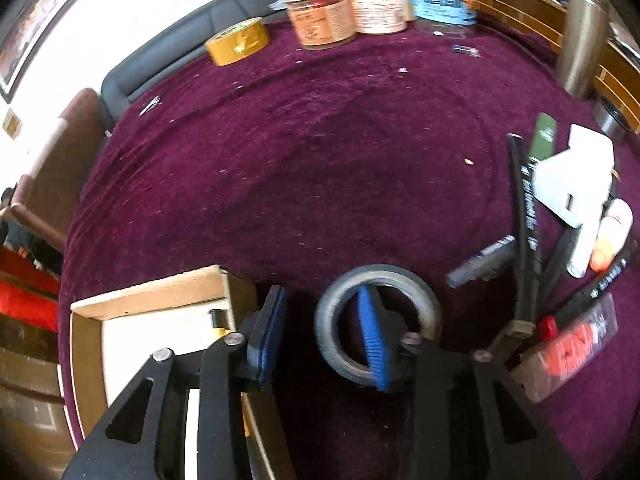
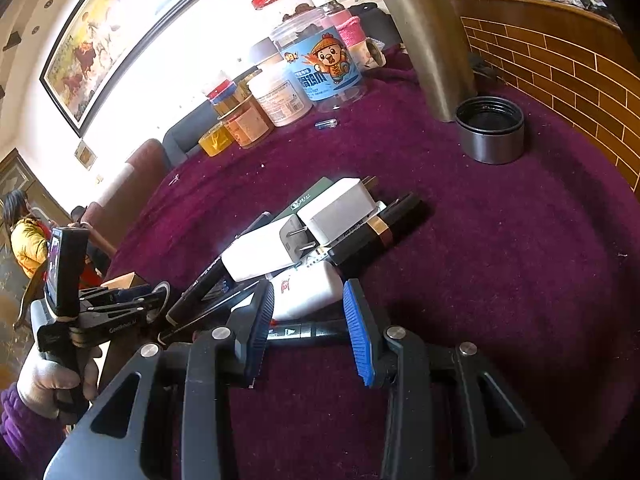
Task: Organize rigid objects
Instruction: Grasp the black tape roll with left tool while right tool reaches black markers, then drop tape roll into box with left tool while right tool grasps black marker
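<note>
presently the left gripper [image 1: 320, 334] is hovering with fingers parted, one finger [image 1: 372, 340] inside the grey tape ring [image 1: 378, 318], not pinching; the cardboard box [image 1: 160, 312] lies just left of that ring. the right gripper [image 2: 308, 328] is hanging open, empty.

left hand-held gripper [image 1: 324, 336] straddles the grey tape roll's [image 1: 340, 292] rim, beside the cardboard box [image 1: 160, 292].

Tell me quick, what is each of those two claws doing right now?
Left gripper: open, one finger inside the grey tape roll, not clamping it.
Right gripper: open, empty, above a black marker.
</note>
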A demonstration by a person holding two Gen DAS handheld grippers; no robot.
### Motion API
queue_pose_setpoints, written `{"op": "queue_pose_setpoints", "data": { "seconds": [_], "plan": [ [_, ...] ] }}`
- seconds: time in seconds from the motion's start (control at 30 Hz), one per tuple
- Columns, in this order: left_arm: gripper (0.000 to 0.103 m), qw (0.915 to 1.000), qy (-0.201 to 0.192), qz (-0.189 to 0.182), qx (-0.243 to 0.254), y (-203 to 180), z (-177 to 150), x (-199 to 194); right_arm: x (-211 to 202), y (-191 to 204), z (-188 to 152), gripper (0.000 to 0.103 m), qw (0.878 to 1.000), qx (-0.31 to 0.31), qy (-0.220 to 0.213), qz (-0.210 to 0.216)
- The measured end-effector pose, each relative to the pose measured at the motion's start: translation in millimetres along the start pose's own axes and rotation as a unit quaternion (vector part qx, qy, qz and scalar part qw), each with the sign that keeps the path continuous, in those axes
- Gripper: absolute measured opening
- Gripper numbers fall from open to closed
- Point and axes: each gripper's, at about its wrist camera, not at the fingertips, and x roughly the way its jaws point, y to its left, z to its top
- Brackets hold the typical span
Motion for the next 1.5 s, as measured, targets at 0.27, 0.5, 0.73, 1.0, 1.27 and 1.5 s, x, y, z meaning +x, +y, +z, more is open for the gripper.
{"op": "queue_pose_setpoints", "data": {
  "seconds": [0.27,0.5,0.73,1.0,1.27,1.5],
  "plan": [
    [0.006,0.9968,-0.052,-0.053,-0.029,-10,-9,-29,6,0,0,0.033,1.0,-0.003,0.008,-0.011],
    [0.006,0.979,-0.134,-0.122,-0.094,13,-50,-105,12,1,0,0.033,1.0,-0.007,0.015,-0.022],
    [0.006,0.9695,-0.166,-0.091,-0.155,75,-107,-134,3,15,-1,0.033,0.999,-0.019,0.007,-0.036],
    [0.006,0.9595,-0.078,-0.096,-0.253,152,-118,-62,42,79,15,0.034,0.996,-0.029,0.076,0.034],
    [0.009,0.9448,-0.037,-0.112,-0.306,168,-106,-6,103,99,33,0.033,0.991,0.006,0.131,-0.006],
    [0.014,0.9387,-0.074,-0.143,-0.305,167,-120,-33,126,104,34,0.033,0.989,0.008,0.133,-0.067]
  ]
}}
